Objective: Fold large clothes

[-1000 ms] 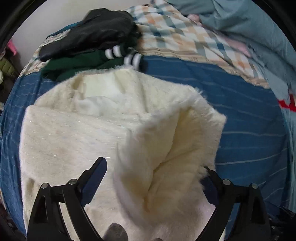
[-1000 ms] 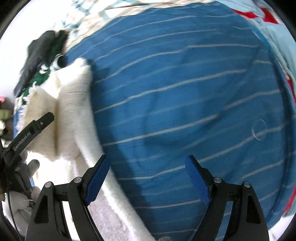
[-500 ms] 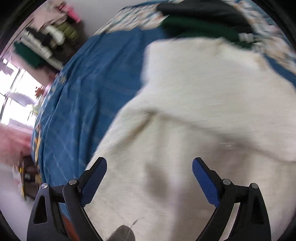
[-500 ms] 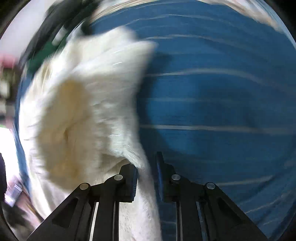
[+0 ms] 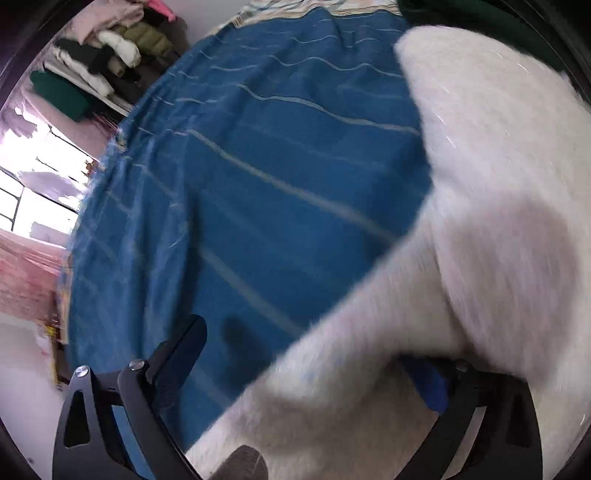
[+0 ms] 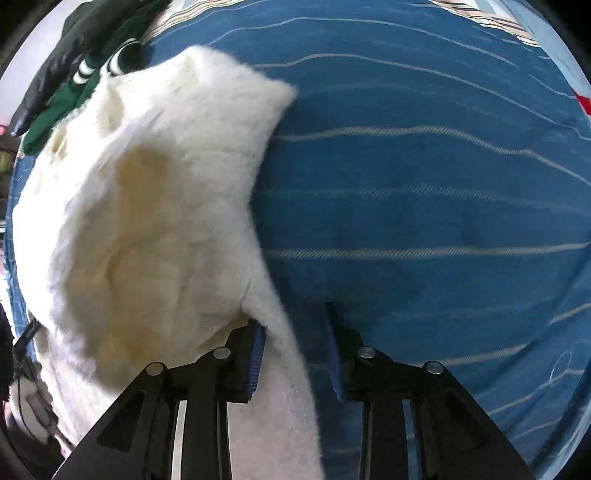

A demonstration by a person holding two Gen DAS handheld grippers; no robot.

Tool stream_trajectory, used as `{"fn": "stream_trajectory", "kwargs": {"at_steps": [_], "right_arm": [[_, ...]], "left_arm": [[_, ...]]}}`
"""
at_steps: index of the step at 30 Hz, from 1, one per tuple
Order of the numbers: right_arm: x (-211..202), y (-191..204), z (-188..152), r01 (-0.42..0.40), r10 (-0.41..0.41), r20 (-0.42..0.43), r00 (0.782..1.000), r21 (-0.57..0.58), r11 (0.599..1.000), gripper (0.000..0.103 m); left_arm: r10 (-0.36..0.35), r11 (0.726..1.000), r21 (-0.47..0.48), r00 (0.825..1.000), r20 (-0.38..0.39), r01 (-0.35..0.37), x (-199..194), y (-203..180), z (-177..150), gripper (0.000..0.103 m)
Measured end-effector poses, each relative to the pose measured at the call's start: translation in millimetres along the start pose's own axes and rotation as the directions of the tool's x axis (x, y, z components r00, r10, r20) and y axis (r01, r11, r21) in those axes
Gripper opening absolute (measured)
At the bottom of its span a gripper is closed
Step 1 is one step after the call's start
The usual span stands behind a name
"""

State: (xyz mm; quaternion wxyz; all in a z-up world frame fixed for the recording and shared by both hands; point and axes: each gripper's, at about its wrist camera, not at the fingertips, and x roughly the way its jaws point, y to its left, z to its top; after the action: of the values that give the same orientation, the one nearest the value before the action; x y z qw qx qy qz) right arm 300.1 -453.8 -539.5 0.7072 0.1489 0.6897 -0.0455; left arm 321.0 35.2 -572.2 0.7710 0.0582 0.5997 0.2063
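Note:
A large fluffy cream-white garment [image 6: 147, 206] lies partly folded on the blue striped bedspread [image 6: 424, 184]. In the right wrist view its right edge runs down between the fingers of my right gripper [image 6: 295, 350], whose jaws stand partly apart around that edge without pinching it. In the left wrist view the garment [image 5: 498, 184] fills the right side, blurred, and a strip of it crosses in front of my left gripper [image 5: 314, 365], which is wide open; its right fingertip is partly hidden by the cloth.
A dark jacket and a green garment with white stripes [image 6: 74, 74] lie at the far left of the bed. A heap of clothes [image 5: 103, 66] and a bright window [image 5: 29, 184] lie beyond the bed's left edge. A plaid blanket [image 5: 314, 7] lies at the bed's far end.
My left gripper swung left, from over the garment toward the bare bedspread, staying open. My right gripper closed on the garment's edge, then its jaws parted somewhat.

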Motion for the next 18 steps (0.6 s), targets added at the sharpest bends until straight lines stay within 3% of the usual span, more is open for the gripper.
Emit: {"fn": "stream_trajectory", "kwargs": {"at_steps": [4, 6, 8, 10, 13, 15, 18], "right_arm": [[1.4, 5.5, 12.1, 0.097, -0.096, -0.051, 0.994, 0.019, 0.995, 0.035], [-14.2, 16.7, 7.2, 0.178, -0.172, -0.102, 0.980, 0.053, 0.983, 0.042], [-35.1, 24.5, -5.5, 0.197, -0.187, -0.120, 0.975, 0.083, 0.977, 0.042], [-60.5, 31.3, -31.6, 0.149, -0.130, -0.123, 0.984, 0.152, 0.977, 0.042], [-68.2, 58.8, -66.0, -0.010, 0.038, -0.144, 0.989, 0.193, 0.981, 0.042], [-47.5, 98.1, -84.5, -0.207, 0.250, -0.220, 0.943, 0.202, 0.957, 0.042], [6.1, 168.7, -99.1, -0.416, 0.465, -0.352, 0.812, 0.209, 0.885, 0.042]], "left_arm": [[-0.036, 0.999, 0.017, 0.999, -0.032, 0.036, -8.7, 6.4, 3.8, 0.103], [-0.048, 0.999, 0.013, 0.998, -0.035, 0.048, -22.8, 17.4, -5.2, 0.103], [-0.048, 0.999, 0.008, 0.998, -0.035, 0.048, -41.5, 32.4, -20.6, 0.103], [-0.011, 1.000, 0.000, 1.000, -0.028, 0.011, -60.1, 51.7, -45.2, 0.103], [0.083, 0.996, -0.005, 0.995, -0.051, -0.083, -72.0, 78.7, -85.6, 0.103], [0.124, 0.992, -0.011, 0.989, -0.085, -0.125, -68.6, 93.6, -109.3, 0.103], [0.139, 0.990, -0.013, 0.975, -0.174, -0.143, -47.0, 108.4, -140.2, 0.103]]}}
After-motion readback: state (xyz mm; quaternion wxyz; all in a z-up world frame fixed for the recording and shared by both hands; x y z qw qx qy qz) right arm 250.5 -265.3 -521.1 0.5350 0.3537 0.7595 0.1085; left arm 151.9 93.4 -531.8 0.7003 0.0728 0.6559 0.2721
